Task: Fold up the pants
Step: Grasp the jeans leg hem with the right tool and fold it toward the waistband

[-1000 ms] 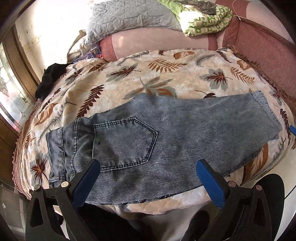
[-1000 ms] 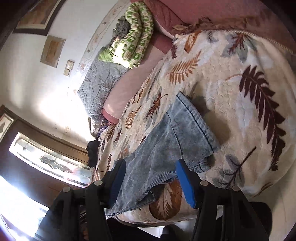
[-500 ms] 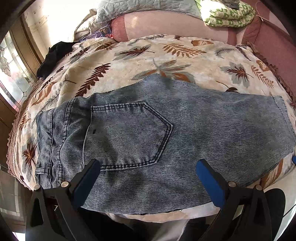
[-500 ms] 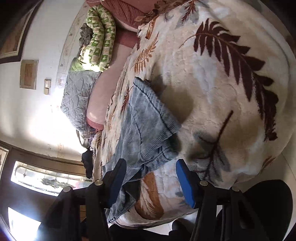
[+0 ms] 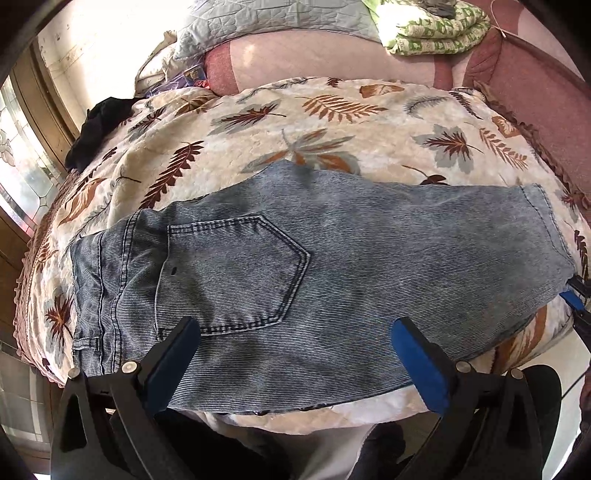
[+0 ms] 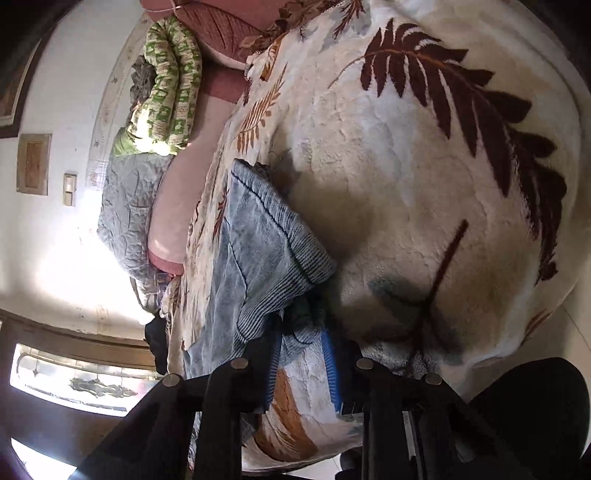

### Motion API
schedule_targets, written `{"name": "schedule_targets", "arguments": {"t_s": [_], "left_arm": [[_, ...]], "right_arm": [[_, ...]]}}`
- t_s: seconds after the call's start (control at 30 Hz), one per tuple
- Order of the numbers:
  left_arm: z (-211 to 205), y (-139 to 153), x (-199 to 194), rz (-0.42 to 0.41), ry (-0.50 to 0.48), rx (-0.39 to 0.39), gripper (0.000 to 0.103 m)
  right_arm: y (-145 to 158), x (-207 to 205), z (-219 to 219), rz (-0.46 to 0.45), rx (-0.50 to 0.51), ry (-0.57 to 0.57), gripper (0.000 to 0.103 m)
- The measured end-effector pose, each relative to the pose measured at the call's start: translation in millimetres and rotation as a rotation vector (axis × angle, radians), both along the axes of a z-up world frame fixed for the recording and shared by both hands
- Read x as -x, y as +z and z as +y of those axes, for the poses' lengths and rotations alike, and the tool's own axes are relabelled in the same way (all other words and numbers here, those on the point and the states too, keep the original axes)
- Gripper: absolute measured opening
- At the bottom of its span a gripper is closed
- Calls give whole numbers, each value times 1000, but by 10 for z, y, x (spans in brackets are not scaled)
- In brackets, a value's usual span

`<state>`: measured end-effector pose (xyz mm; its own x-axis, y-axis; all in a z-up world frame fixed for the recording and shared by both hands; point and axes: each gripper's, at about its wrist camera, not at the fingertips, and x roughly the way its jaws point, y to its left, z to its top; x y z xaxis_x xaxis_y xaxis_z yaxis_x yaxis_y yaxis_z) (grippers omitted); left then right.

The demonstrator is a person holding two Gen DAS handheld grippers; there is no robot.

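Note:
Blue denim pants (image 5: 295,266) lie flat across the leaf-print blanket (image 5: 332,122), waistband to the left, back pocket up, leg hem to the right. My left gripper (image 5: 295,354) hovers open over the pants' near edge, its blue pads wide apart and gripping nothing. In the right wrist view the leg hem (image 6: 258,251) runs up from my right gripper (image 6: 303,350). Its jaws are closing, with the hem's near corner bunched between the blue pads and touching both. That gripper's tip also shows at the right edge of the left wrist view (image 5: 574,299).
At the head of the bed lie a pink bolster (image 5: 314,55), a grey quilted pillow (image 5: 277,18) and a folded green blanket (image 5: 436,26). A black garment (image 5: 96,125) sits at the far left edge by the window (image 5: 14,147). The bed's near edge drops off below both grippers.
My right gripper has sunk and rolled down to the hem's near corner, and its jaws have narrowed around the denim. The left gripper has stayed open over the pants.

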<state>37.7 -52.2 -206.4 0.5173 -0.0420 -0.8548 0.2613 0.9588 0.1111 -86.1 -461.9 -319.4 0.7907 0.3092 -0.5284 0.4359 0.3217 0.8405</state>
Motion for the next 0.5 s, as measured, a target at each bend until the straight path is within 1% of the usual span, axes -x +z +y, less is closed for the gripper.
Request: {"name": "schedule_targets", "arguments": {"t_s": [0.07,0.1,0.17,0.27,0.33,0.4,0.43,0.47,0.5], "left_arm": [[-11,-5,1,4,-3,-1,103],[-12,-10,2,5,-4,-5,103],[-3,-21,-7,9,2,-13,103],[38,-32,-29,10,18,-4,103],[47,-72,-49,18,22,-6,103],[49,-128,-74,25,27,-15,103],[63,-155,-85,27,28,-21,103],[81,-179,-93,32,34,-28,103],[103,-192,-98,35,38,-28,103]], "right_arm": [[15,-26,-22,-10,12,-9,24],[37,-21,-32,-11,25,-16,14],[104,23,-85,-16,62,-44,13],[286,183,-256,-32,142,-122,12],[312,192,-339,-41,142,-109,12],[274,132,-318,-3,173,-89,12],[269,112,-300,-1,191,-79,12],[266,115,-310,-22,189,-76,15],[256,143,-346,-28,172,-89,16]]}}
